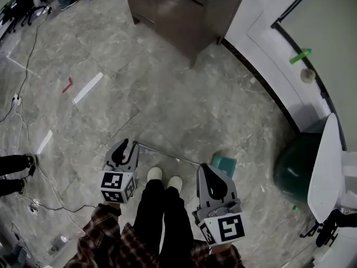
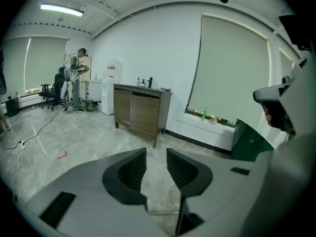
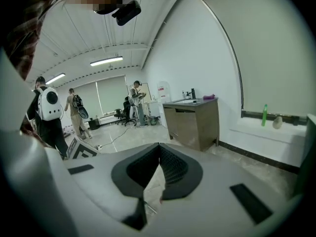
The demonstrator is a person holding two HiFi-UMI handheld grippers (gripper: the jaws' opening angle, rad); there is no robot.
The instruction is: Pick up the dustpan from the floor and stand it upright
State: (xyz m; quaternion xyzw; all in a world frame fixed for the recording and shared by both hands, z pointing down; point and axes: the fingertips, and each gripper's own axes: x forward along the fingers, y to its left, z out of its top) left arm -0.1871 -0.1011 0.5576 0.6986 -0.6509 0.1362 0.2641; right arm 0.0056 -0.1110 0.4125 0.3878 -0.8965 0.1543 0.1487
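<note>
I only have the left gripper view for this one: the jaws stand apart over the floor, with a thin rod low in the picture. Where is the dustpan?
Observer: The head view shows the dustpan lying on the floor, its teal end just ahead of the right gripper.
Operator: And the thin rod?
Observer: That is its long handle. It runs across the floor from the teal end to a spot beside the left gripper, passing in front of the person's shoes.
Operator: Is the right gripper open too?
Observer: No. The right gripper view shows its jaws shut tip to tip, with nothing between them.
</note>
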